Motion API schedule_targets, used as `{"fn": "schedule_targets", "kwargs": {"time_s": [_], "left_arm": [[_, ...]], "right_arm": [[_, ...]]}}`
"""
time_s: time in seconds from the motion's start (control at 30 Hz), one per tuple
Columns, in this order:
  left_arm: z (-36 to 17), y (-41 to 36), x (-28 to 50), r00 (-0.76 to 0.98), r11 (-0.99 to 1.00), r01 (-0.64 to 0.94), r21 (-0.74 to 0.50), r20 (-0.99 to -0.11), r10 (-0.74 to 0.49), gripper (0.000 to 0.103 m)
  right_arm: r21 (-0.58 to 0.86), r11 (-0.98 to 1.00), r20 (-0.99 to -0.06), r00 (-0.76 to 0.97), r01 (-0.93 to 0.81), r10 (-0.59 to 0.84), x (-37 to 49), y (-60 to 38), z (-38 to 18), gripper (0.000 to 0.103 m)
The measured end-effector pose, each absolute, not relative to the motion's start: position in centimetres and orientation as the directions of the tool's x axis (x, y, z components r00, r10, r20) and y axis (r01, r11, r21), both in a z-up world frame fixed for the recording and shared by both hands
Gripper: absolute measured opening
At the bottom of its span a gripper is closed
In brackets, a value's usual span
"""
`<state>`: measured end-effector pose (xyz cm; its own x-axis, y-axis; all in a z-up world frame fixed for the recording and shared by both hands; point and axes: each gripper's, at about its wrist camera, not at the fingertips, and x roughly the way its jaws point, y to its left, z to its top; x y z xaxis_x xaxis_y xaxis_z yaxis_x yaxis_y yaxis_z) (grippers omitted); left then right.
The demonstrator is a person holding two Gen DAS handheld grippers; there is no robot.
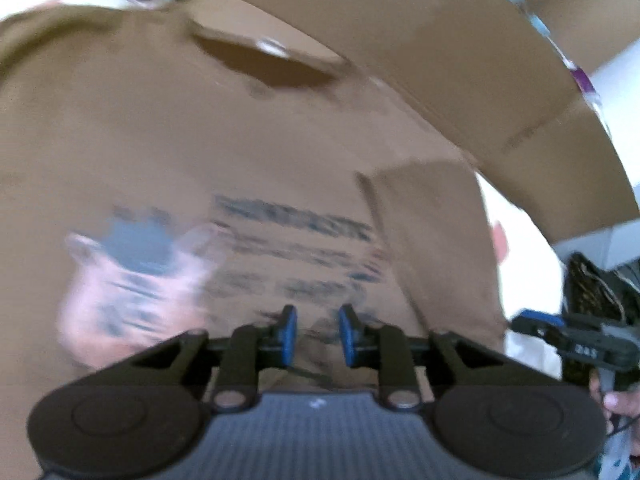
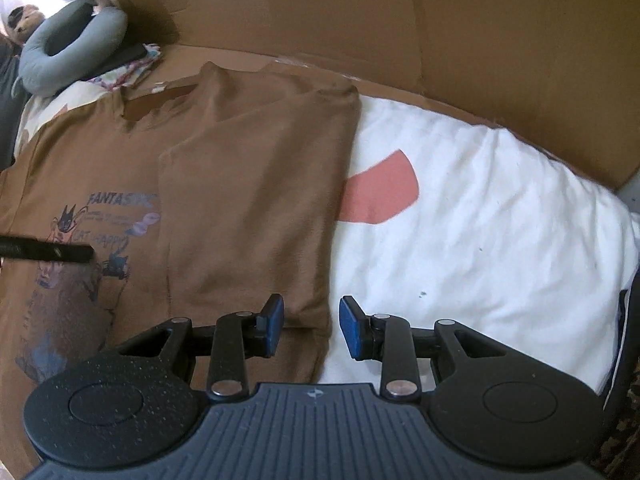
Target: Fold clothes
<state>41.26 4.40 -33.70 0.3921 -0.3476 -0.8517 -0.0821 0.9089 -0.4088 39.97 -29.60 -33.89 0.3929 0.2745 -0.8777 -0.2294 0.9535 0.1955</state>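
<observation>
- Right gripper (image 2: pixel 311 326), lower centre of the right wrist view, stands with its blue pads parted and nothing between them, poised at the lower right corner of the brown T-shirt (image 2: pixel 248 184), where the folded edge meets the white blanket (image 2: pixel 500 240).
- Left gripper (image 1: pixel 317 334), bottom centre of the blurred left wrist view, is likewise spread and empty, hanging over the shirt's printed chest graphic (image 1: pixel 132 264); from the right wrist view it enters as a dark bar at the left edge.
- The T-shirt lies flat, print up, filling the left half of the right wrist view: its right-hand side is turned in over the front as a plain panel, while the left-hand side in that view lies spread out.
- One side in and the other out fits a fold partway done; the half-covered print suggests the left-hand side comes next.
- Doing it well likely means pinching only the top layer at an edge or corner, lifting low, and laying it so its edge runs parallel to the folded panel, without dragging that panel askew.
- Cardboard (image 2: pixel 460 40) walls stand across the top of the frame; a grey neck pillow (image 2: pixel 64 48) rests upper left, clear of the shirt.
</observation>
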Motion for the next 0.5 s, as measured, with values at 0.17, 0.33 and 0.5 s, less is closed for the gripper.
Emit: {"fn": "schedule_targets", "kwargs": {"time_s": [0.17, 0.33, 0.5], "left_arm": [[-31.9, 10.5, 40.8, 0.438, 0.930, -0.160, -0.330, -0.868, -0.233, 0.029], [-31.1, 15.4, 40.1, 0.460, 0.927, -0.268, -0.262, -0.881, -0.116, 0.032], [-31.1, 20.5, 38.1, 0.475, 0.868, -0.430, -0.248, -0.880, -0.016, 0.033]], "right_arm": [[0.191, 0.948, -0.876, 0.392, -0.253, 0.281, 40.1, -28.7, -33.6, 0.038], [0.203, 0.940, -0.878, 0.374, -0.274, 0.298, 40.3, -27.8, -33.5, 0.037], [0.212, 0.931, -0.880, 0.358, -0.296, 0.314, 40.4, -26.8, -33.4, 0.038]]}}
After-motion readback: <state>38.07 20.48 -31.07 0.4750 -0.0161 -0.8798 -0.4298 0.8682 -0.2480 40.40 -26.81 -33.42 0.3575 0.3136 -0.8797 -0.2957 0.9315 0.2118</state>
